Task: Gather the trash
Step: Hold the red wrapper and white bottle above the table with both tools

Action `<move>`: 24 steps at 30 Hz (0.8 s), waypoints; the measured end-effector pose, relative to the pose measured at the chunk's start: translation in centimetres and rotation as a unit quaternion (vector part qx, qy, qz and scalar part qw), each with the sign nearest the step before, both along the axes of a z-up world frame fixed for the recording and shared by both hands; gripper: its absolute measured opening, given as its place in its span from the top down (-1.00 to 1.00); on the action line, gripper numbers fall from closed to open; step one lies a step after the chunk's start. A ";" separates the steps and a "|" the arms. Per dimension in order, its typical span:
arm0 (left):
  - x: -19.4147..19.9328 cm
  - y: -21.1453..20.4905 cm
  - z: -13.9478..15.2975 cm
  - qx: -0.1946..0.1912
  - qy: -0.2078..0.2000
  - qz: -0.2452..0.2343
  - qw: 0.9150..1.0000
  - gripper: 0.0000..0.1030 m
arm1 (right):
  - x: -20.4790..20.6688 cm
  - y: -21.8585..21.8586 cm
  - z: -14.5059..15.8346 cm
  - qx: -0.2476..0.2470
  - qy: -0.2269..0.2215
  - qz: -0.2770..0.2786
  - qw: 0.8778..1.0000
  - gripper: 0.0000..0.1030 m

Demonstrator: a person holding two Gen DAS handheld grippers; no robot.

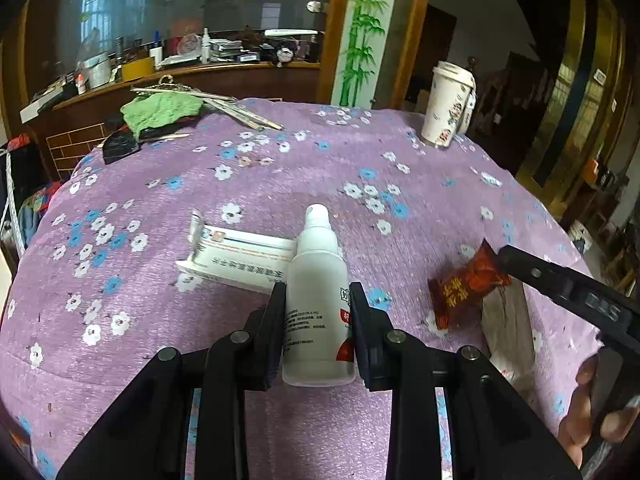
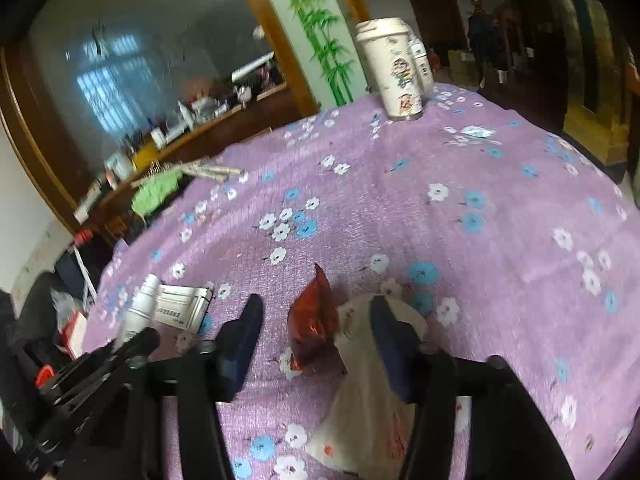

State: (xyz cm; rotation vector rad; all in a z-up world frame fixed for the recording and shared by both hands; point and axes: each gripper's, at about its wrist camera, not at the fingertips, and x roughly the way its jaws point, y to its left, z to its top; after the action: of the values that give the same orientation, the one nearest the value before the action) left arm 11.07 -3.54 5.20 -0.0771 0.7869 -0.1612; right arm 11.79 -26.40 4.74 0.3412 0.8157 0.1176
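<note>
A white spray bottle [image 1: 318, 300] is pinched between the pads of the left gripper [image 1: 318, 308], nozzle pointing away, lying low over the purple flowered tablecloth [image 1: 280, 168]. Its contents can't be told; label w/ red mark is partly hidden by the right pad. Just behind the bottle a white medicine box [image 1: 236, 256] is seen lying flat, end flap open; inside not visible.

The right gripper [image 2: 316, 332] is held w/ fingers spread wide, nothing clamped. Between them, on the cloth, a red candy wrapper [image 2: 314, 316] is seen, crumpled, resting against and partly on a white paper wrapper [image 2: 360, 412] that extends under the right finger. In the left wrist view the same red wrapper [image 1: 466, 284] is found just at the tip of the right gripper's finger, w/ the paper piece [image 1: 508, 320] beneath.

At the far edge of the table a lidded paper cup [image 1: 448, 106] w/ flower print is stood upright, lid on, contents hidden; a smaller bottle is half hidden just behind it. Far left, a green cloth [image 1: 160, 110] and some hangers [image 1: 224, 106] are laid at the table edge.
</note>
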 end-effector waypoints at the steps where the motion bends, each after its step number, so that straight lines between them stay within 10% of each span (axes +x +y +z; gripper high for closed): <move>1: 0.0 0.2 0.1 -0.001 -0.001 0.002 1.000 0.45 | 0.9 0.5 0.2 -0.023 0.006 0.005 1.000 -0.08; 13: 0.5 2.1 0.4 -0.021 0.004 0.028 0.999 0.45 | 0.8 7.0 -2.7 -0.162 0.004 0.076 0.984 0.30; 24: 0.0 1.3 0.5 0.003 -0.010 0.027 1.000 0.45 | -1.7 7.1 0.1 -0.087 -0.087 0.095 0.988 0.47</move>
State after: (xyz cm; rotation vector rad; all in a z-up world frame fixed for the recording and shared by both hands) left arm 11.09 -2.25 5.71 -0.0904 0.7643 -0.1078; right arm 10.05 -19.27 4.84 0.0866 0.6791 0.2489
